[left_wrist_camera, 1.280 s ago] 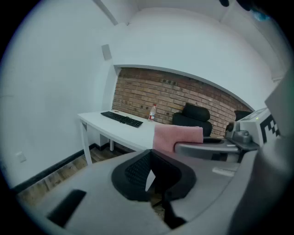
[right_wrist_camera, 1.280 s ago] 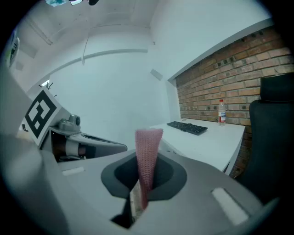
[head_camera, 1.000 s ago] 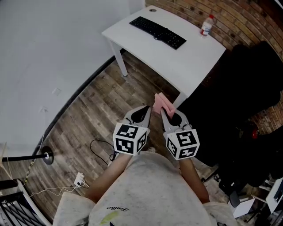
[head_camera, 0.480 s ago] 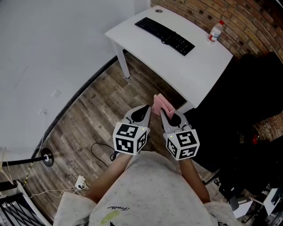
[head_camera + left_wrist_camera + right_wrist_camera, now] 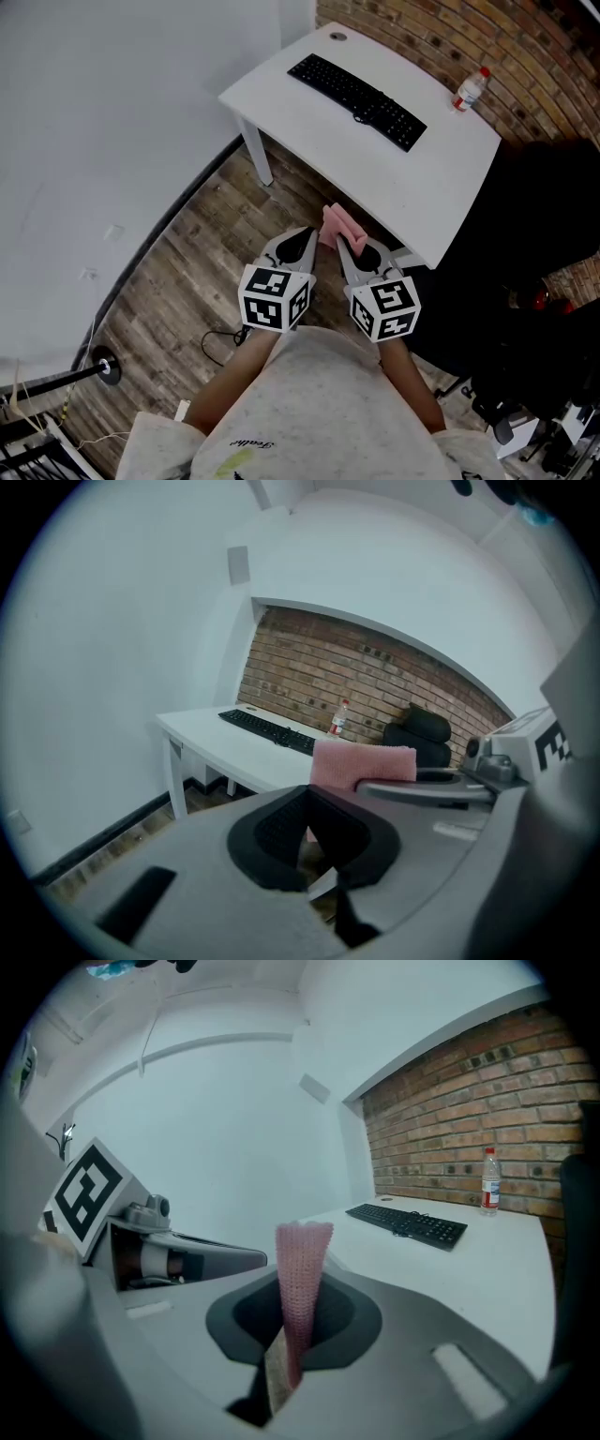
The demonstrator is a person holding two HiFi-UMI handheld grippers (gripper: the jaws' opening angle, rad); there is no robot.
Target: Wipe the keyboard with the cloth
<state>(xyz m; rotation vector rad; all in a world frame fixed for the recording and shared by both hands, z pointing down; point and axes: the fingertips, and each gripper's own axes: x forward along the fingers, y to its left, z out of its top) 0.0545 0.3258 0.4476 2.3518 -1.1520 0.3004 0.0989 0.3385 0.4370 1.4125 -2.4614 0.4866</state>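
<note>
Pink cloth is being held upright in the right gripper, whose jaws are being kept pinched on its lower edge. It is being judged soft, light and floppy, so a hold near the fold seems best. Left gripper is being carried closed, empty. Keyboard is lying on the white worktop, well apart from the cloth. A bottle is standing beyond the keyboard and a black chair beside the worktop. No obstruction is being noted.

No print reads clearly; cursive lettering on the shirt, behind the left gripper, is too blurred.
</note>
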